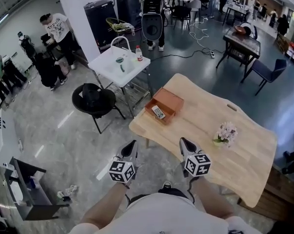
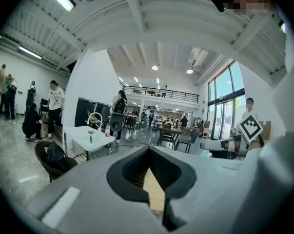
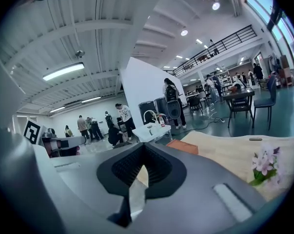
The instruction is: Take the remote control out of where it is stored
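A grey remote control (image 1: 158,112) lies in the open front part of an orange-brown box (image 1: 170,100) at the far left corner of the light wooden table (image 1: 244,155). Both grippers hover low near the table's near edge, well short of the box. My left gripper (image 1: 132,145) is off the table's left side, jaws together and empty. My right gripper (image 1: 185,142) is over the near edge, also shut and empty. In the right gripper view the box (image 3: 184,146) shows just beyond the closed jaws (image 3: 144,146). The left gripper view (image 2: 149,149) looks past the table toward the room.
A small pot of pale flowers (image 1: 225,132) stands on the table right of the grippers. A black round chair (image 1: 94,99) and a white table (image 1: 118,65) with a bottle stand left of the box. People stand at the far left; a dark table (image 1: 242,42) is behind.
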`<state>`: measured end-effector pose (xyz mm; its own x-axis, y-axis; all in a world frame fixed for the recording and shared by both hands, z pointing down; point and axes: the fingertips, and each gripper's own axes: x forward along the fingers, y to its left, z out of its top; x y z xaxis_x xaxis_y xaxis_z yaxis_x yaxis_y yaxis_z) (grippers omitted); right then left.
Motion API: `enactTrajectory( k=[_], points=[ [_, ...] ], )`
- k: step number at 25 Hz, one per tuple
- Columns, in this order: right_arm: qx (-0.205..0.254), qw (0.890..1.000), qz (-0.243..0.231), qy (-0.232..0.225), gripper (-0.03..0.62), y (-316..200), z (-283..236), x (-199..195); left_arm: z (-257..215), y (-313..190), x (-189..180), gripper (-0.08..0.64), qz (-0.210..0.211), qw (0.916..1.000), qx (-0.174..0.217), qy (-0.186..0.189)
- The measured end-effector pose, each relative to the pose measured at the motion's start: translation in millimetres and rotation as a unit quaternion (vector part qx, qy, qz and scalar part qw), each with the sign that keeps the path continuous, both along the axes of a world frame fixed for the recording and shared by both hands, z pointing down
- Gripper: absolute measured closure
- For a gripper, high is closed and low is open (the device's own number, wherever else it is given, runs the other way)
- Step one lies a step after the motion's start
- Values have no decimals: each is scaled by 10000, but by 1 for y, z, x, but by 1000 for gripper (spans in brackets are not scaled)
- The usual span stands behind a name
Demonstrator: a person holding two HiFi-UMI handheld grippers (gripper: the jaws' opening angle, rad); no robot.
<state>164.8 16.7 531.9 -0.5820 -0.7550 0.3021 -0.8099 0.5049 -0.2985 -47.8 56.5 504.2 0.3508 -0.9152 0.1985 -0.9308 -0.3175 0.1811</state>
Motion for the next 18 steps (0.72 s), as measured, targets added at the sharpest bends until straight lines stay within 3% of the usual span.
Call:
enactTrajectory(
  k=[11, 18],
  points=[
    [-50, 9993, -361, -125, 566, -82, 14, -21, 5, -73, -8, 560, -311, 9995, -9, -68],
    [-95, 9997, -213, -20, 565, -131, 27, -48, 20, -139, -30, 560, -74, 9999, -19, 101]
  ],
)
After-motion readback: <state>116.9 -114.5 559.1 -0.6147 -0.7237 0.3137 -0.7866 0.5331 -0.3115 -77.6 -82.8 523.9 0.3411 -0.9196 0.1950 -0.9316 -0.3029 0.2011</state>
